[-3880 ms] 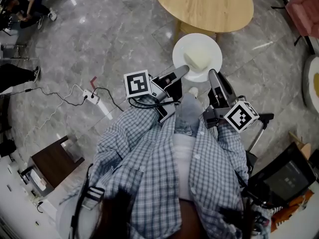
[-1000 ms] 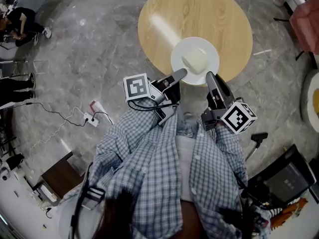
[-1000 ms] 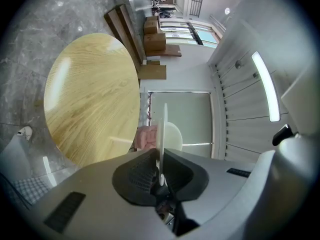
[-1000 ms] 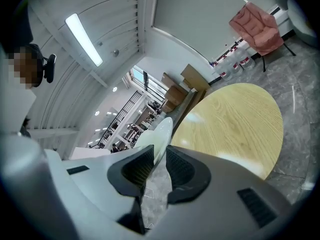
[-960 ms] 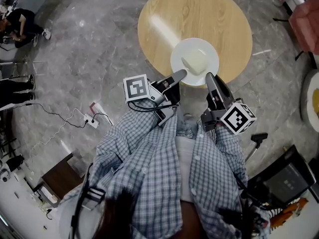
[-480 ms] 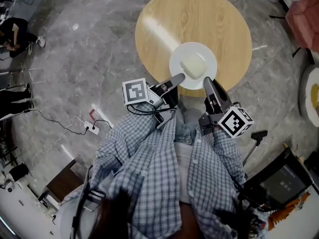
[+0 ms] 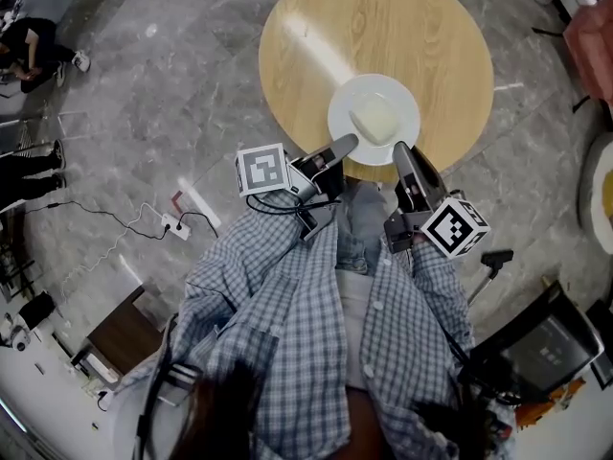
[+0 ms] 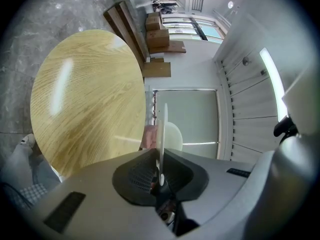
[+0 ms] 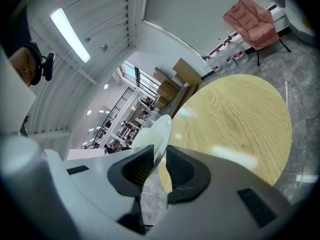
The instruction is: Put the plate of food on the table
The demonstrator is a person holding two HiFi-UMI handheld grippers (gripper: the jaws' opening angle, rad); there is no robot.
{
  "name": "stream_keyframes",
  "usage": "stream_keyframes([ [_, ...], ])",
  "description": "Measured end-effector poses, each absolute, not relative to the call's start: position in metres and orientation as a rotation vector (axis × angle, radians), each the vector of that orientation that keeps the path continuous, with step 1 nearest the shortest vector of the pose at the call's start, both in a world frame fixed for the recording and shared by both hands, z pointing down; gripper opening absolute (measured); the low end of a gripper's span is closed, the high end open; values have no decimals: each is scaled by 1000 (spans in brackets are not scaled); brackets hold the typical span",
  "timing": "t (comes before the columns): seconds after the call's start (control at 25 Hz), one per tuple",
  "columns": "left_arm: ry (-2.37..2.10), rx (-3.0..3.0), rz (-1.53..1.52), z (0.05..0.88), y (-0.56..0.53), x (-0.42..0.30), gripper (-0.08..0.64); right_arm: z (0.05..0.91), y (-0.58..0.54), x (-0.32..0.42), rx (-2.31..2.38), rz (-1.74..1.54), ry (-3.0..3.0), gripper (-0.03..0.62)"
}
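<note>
Two grippers: each is clamped on the near rim of the plate (image 7: 403, 100).
Left gripper (image 7: 348, 143): jaws pinch the rim's near-left edge.
Right gripper (image 7: 398, 149): jaws pinch the rim's near-right edge.
Plate's place: over the near edge of the round wooden table (image 7: 364, 17); whether it touches the top cannot be told.
Food (image 7: 375, 118): a pale block at the plate's middle, just beyond both grippers.
</note>
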State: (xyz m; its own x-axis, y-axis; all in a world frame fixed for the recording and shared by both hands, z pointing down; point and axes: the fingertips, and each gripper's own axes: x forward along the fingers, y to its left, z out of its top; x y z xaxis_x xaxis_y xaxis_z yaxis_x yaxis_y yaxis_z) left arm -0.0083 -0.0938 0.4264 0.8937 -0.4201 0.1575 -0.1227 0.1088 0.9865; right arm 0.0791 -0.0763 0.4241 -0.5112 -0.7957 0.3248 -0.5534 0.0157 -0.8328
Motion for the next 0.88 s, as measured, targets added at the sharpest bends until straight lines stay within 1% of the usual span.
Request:
stream_keyframes([
  [0.24, -482, 1430, -250, 437, -120, 2, 28, 436, -106, 90, -1393, -1554, 2077, 81],
  [0.88, -515, 1443, -188, 478, -136, 13, 28, 475, -122, 104, -1427, -1627, 2070, 82],
])
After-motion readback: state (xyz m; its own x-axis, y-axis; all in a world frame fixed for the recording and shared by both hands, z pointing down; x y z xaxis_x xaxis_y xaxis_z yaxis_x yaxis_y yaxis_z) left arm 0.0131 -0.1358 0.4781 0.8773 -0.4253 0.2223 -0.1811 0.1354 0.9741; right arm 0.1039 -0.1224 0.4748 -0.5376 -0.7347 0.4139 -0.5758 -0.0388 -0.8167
